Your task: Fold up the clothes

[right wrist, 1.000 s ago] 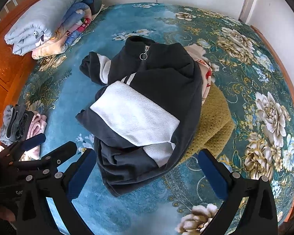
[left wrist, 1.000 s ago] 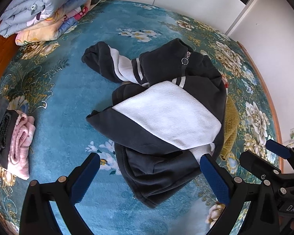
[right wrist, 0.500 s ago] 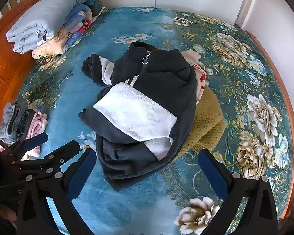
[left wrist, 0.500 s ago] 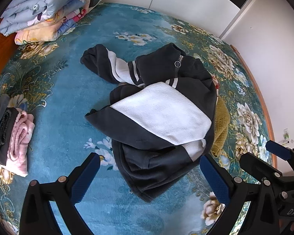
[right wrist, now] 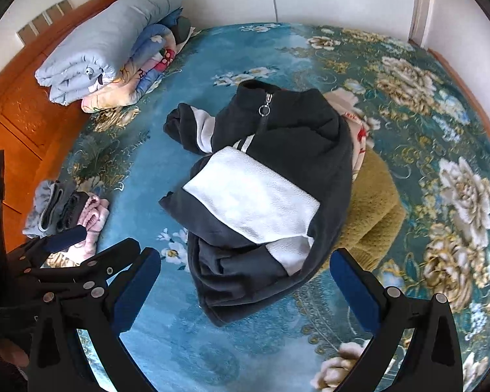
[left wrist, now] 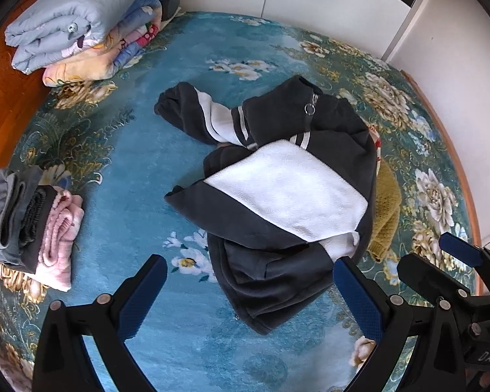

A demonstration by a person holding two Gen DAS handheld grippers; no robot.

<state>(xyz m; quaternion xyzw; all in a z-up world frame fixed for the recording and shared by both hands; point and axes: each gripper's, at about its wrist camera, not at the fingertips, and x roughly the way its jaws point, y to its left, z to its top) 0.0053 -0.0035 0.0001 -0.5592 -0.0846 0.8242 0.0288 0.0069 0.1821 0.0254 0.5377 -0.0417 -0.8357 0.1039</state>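
Far left of the left gripper [left wrist: 250,289], well outside its left finger: small stack of folded clothes [left wrist: 32,225], grey, dark and pink, looks done. Ahead-left, far beyond the jaws: rolled quilts [left wrist: 88,26] against the headboard side, not part of the job. Left gripper jaws wide open, holding nothing, hovering above the blue floral bedspread [left wrist: 124,170]. Straight ahead between its fingers and a bit right: the dark fleece jacket [left wrist: 277,196] with white panel, crumpled, one sleeve thrown out to the left, zip collar at the far end, bottom hem nearest the jaws and just short of the right finger's tip. Under the jacket's right edge, a mustard knit [left wrist: 385,215] sticks out, plus a bit of a white-and-red printed garment [left wrist: 375,140] further back. Right gripper [right wrist: 245,289] also wide open and empty, just beside the left one; same jacket sits ahead between its fingers, mustard knit ahead of its right finger. Step in hand, judging by layout: picking the next garment off the unfolded pile, nothing grasped yet. Next move likely needs both grippers down onto the jacket's near hem corners, pinch only the jacket layer, drag it clear of the knit and spread it flat before folding the sleeve in.
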